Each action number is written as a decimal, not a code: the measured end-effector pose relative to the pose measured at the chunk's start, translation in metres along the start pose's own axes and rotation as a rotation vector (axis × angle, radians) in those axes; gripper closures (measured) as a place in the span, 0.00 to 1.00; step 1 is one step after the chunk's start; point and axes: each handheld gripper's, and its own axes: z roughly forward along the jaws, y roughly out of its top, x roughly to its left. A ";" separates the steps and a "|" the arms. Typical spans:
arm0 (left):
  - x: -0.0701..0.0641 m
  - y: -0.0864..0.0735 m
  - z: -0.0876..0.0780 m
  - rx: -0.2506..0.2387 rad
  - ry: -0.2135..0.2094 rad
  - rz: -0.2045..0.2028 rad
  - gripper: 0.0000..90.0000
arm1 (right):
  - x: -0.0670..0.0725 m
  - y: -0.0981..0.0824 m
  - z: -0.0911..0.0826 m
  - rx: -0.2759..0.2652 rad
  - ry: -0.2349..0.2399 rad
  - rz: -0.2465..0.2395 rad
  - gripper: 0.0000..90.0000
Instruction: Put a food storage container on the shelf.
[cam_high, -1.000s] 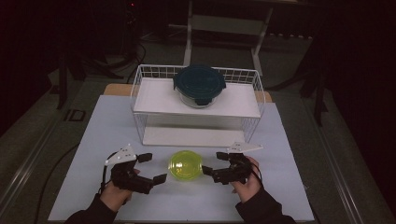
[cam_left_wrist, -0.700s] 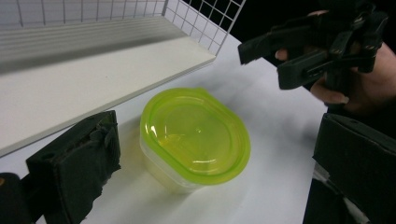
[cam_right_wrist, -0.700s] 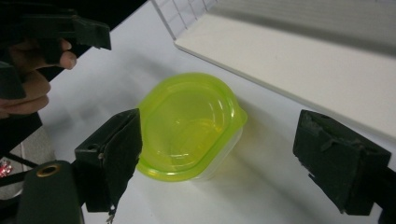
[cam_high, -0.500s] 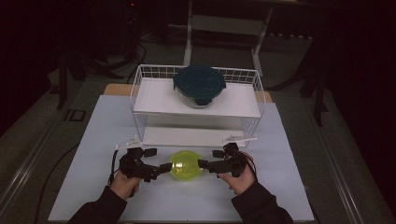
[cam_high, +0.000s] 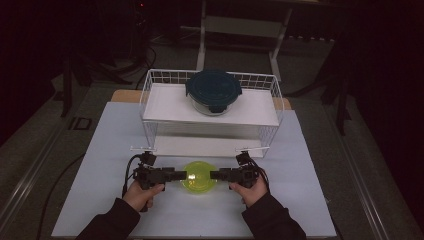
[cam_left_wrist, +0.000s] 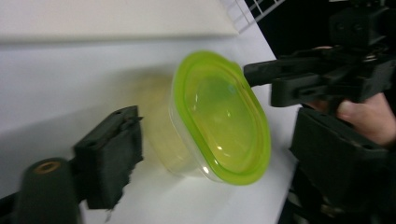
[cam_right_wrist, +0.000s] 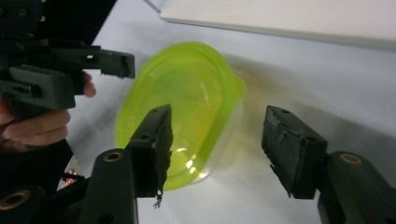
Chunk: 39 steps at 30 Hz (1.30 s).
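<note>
The main risk sits low in the middle of the high view, where the left gripper (cam_high: 181, 175) and the right gripper (cam_high: 216, 175) come at the green-lidded container (cam_high: 199, 177) from opposite sides: it is light, clear-walled and slick, so an uneven squeeze could tip it, skid it over the white table (cam_high: 110, 150), or pop its lid. Both sets of jaws have just been closing. In the right gripper view the right gripper (cam_right_wrist: 215, 144) stands spread with the container's near end between its jaws, pads not yet pressing as far as I can tell; one pad overlaps the lid's rim, so a bite could land on the lid rather than the body. In the left gripper view the left gripper (cam_left_wrist: 182, 149) shows one jaw just beside the tub's wall and apart from it; the second jaw is out of frame, so I judge it open too. Going by size, the white wire rack (cam_high: 150, 90) in the upper centre bears a round glass container with a dark blue lid (cam_high: 213, 90) on its top shelf, contents hidden by that lid. The green-lidded container (cam_right_wrist: 182, 107) looks empty through its translucent lid, though glare makes that uncertain.
</note>
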 end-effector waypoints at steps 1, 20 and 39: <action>0.000 0.000 0.002 0.007 -0.002 -0.009 0.22 | -0.002 -0.001 0.001 0.006 -0.005 0.013 0.52; 0.007 -0.006 0.012 0.076 0.004 -0.081 0.81 | -0.005 -0.008 0.006 0.041 0.079 0.106 0.83; -0.018 -0.009 0.001 0.070 0.055 -0.005 0.88 | 0.017 -0.015 -0.008 -0.007 0.013 0.009 0.90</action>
